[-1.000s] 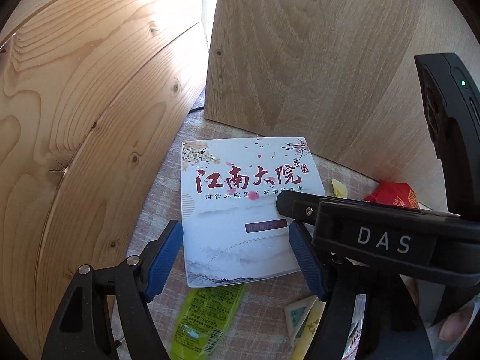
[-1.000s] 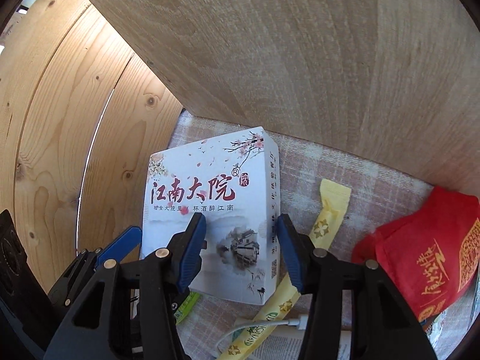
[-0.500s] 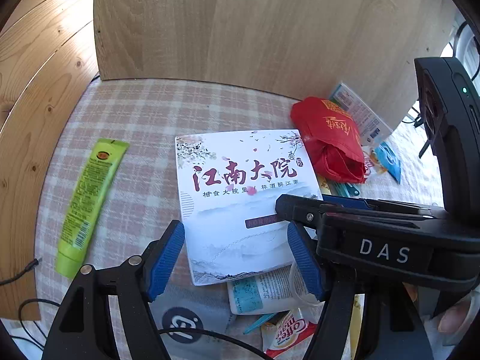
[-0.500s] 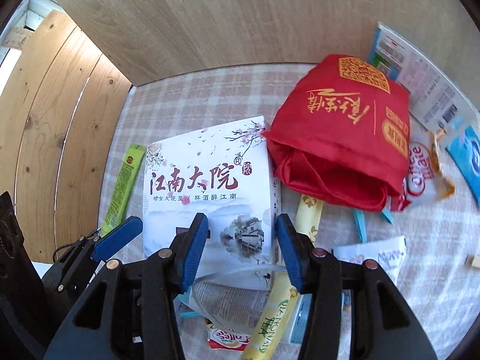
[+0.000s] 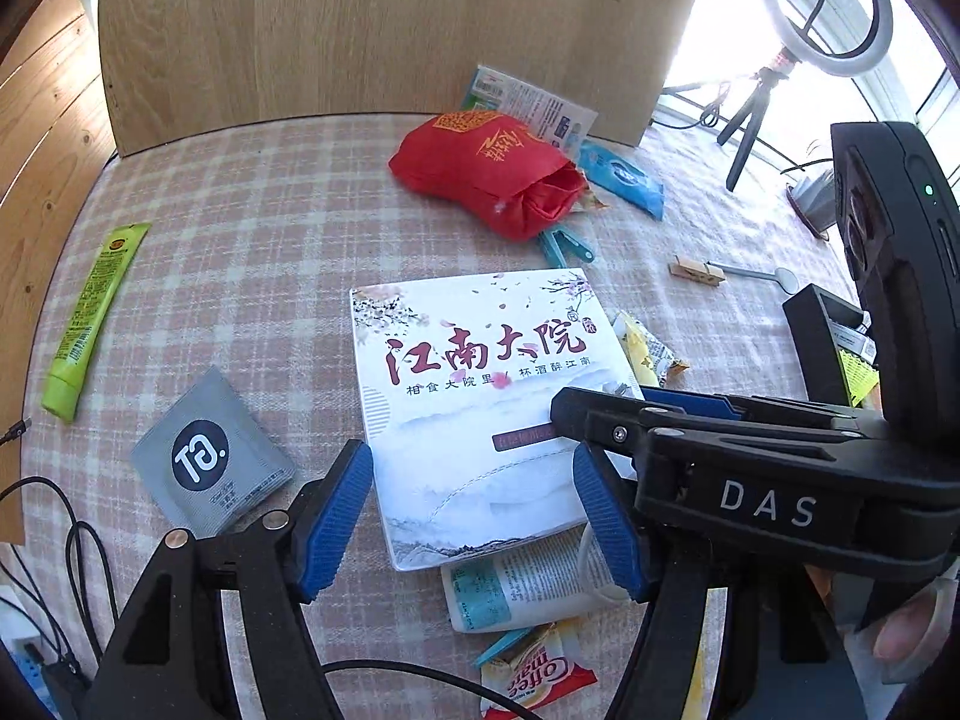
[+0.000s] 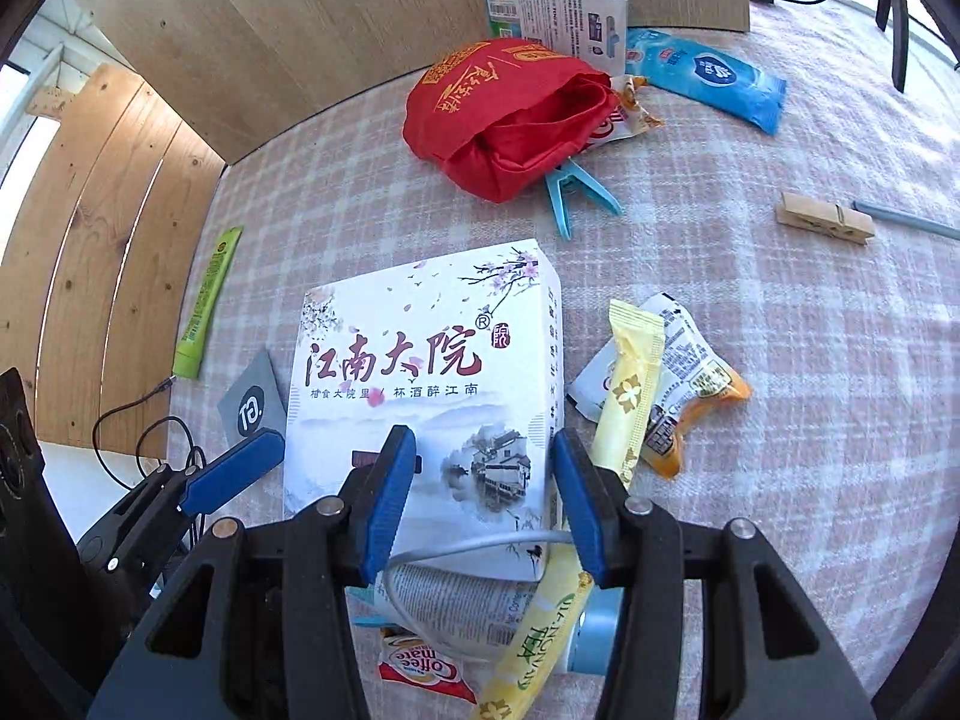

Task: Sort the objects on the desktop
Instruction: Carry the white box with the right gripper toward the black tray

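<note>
A white box with red Chinese characters (image 5: 480, 402) is held above the checked tablecloth (image 5: 252, 252). My left gripper (image 5: 474, 522) has its blue pads against the box's near left and right edges. My right gripper (image 6: 483, 510) grips the box's right part (image 6: 432, 384), one pad on its top face and one on its right side. Each gripper shows in the other's view. Below the box lie sachets and a white tube (image 6: 456, 606).
A red cloth bag (image 5: 486, 168), blue wet-wipe pack (image 5: 624, 174), blue clip (image 6: 576, 192), wooden clothespin (image 6: 825, 222), green tube (image 5: 96, 312), grey sachet (image 5: 210, 456), yellow and orange sachets (image 6: 660, 384) lie around. Wooden panels (image 5: 360, 24) stand behind and left. Cables (image 5: 54, 540) lie at left.
Both grippers have carried the box back from the corner by the wooden panels toward the middle of the table. More of the table and its scattered items is now in view.
</note>
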The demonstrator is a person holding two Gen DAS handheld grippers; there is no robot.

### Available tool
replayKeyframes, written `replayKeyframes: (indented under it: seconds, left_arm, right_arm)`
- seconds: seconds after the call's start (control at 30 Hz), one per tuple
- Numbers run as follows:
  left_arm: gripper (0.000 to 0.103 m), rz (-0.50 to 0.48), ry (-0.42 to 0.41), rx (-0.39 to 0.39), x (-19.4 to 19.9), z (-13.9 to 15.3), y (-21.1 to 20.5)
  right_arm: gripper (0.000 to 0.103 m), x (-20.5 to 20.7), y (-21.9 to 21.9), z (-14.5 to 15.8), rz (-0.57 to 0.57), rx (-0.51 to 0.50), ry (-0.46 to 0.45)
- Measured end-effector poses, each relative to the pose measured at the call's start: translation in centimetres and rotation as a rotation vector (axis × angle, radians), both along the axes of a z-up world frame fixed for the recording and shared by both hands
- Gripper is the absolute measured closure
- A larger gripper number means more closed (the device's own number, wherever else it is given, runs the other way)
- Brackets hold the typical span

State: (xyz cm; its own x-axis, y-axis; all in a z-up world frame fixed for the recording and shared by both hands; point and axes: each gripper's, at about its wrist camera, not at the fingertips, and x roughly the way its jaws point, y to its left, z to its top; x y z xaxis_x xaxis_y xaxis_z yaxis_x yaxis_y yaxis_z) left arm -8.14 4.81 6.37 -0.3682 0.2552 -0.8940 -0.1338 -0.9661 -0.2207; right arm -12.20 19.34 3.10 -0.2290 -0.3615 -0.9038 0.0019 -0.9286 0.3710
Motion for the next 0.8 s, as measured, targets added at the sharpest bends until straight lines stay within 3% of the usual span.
replayKeyframes:
  seconds: [0.1,0.13,0.17,0.2,0.23,0.3,0.33,0.4,0.47,0.5,0.53,0.57,0.6,0.63,0.73,0.8]
  left_arm:
    - [0.037,-0.013,0.037,0.003,0.5,1.9,0.3]
    - [0.053,-0.037,0.049,0.037,0.7,2.6,0.3]
    - [0.097,-0.083,0.016,0.123,0.8,3.0,0.5]
    - [0.103,-0.104,-0.026,0.161,1.0,3.2,1.1]
    - [0.103,-0.101,-0.020,0.121,1.1,3.5,1.8]
    - [0.092,-0.110,0.063,-0.035,1.7,4.0,3.6]
    - [0.090,-0.100,0.052,-0.029,1.6,3.7,3.4]
    - [0.087,-0.079,0.021,0.005,1.5,3.2,2.3]
    - [0.083,-0.045,0.022,-0.031,1.9,2.9,0.6]
    - [0.070,-0.036,0.019,-0.038,2.1,2.8,-0.4]
    - [0.060,-0.025,0.014,-0.039,2.1,2.6,-1.4]
    - [0.042,-0.011,0.015,-0.042,2.2,2.5,-2.9]
    - [0.037,-0.005,0.018,-0.049,2.0,2.4,-3.9]
    - [0.037,0.004,0.011,-0.055,1.8,2.2,-4.9]
    - [0.037,0.042,0.004,-0.042,0.9,1.9,-7.5]
    - [0.037,0.015,-0.030,0.000,0.2,1.3,-8.3]
  right_arm:
    - [0.055,0.9,0.7,2.0,-0.024,-0.012,0.038]
    - [0.055,1.2,0.7,2.8,-0.027,-0.013,0.053]
    - [0.060,1.4,0.7,3.5,-0.023,-0.043,0.067]
    - [0.077,1.5,0.4,3.9,-0.004,-0.097,0.055]
    - [0.093,1.7,-0.1,4.5,0.007,-0.131,0.050]
    - [0.094,2.0,-1.6,5.6,0.026,-0.002,0.090]
    - [0.093,2.0,-2.2,5.7,0.031,0.045,0.096]
    - [0.093,1.8,-1.5,5.3,-0.001,0.012,0.065]
    - [0.092,2.1,-0.1,5.2,-0.031,-0.015,0.055]
    - [0.090,2.2,0.2,5.3,-0.041,-0.012,0.059]
    - [0.081,2.4,0.5,5.4,-0.052,-0.014,0.059]
    - [0.074,2.6,0.8,5.4,-0.063,-0.019,0.051]
    - [0.059,2.7,0.8,5.2,-0.070,-0.021,0.042]
    - [0.053,2.8,0.7,5.1,-0.075,-0.026,0.035]
    - [0.053,3.3,-0.4,4.8,-0.059,-0.031,0.029]
    - [0.053,3.4,-1.2,4.4,-0.053,-0.042,0.017]
